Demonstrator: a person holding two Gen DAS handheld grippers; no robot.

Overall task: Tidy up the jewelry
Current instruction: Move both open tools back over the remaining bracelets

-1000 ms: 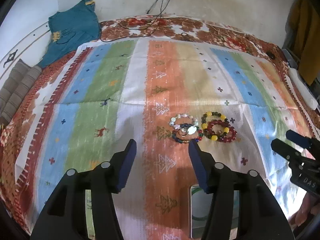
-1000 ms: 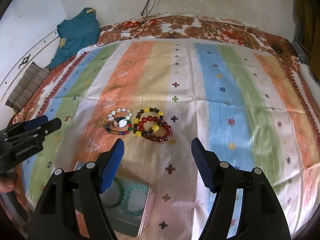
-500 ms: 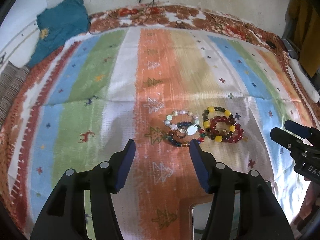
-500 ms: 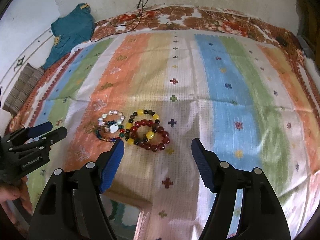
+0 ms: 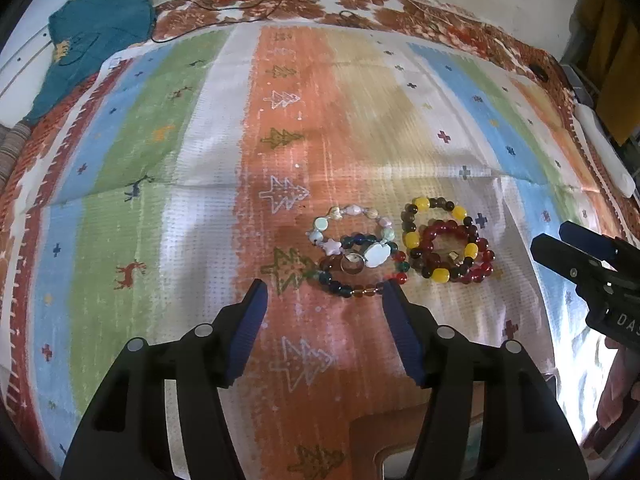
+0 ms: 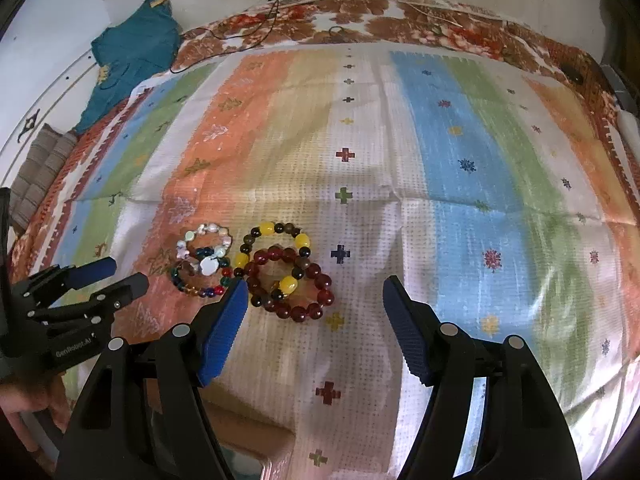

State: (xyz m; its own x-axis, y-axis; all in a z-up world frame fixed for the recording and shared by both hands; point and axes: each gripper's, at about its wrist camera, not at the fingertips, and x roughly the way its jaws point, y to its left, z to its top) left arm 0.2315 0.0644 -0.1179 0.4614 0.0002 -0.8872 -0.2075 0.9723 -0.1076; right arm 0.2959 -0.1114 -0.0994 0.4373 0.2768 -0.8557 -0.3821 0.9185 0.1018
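Observation:
Several bead bracelets lie in a cluster on the striped bedspread (image 5: 168, 216). A pale shell bracelet (image 5: 322, 224) overlaps a dark multicolour one (image 5: 360, 291), with a small ring (image 5: 352, 263) between them. Just right of these, a yellow-and-dark bracelet (image 5: 416, 239) overlaps a red one (image 5: 482, 272). My left gripper (image 5: 325, 294) hovers just short of the multicolour bracelet, its jaws opening with nothing between them. In the right wrist view, my right gripper (image 6: 315, 291) stands open over the red bracelet (image 6: 298, 312) and is empty. A jewellery box rim (image 5: 360, 432) shows under the fingers.
A teal garment (image 5: 96, 28) and black cables (image 5: 240, 4) lie at the bed's far edge. A folded striped cloth (image 6: 44, 168) sits at the left and a white object (image 5: 604, 152) at the right edge. A person's hand (image 6: 16, 412) holds the left gripper (image 6: 124, 275).
Both grippers have come down and forward towards the bracelets, which now look larger and nearer. The jewellery box has slipped to the bottom edge of both views. The left jaws stand a little wider.

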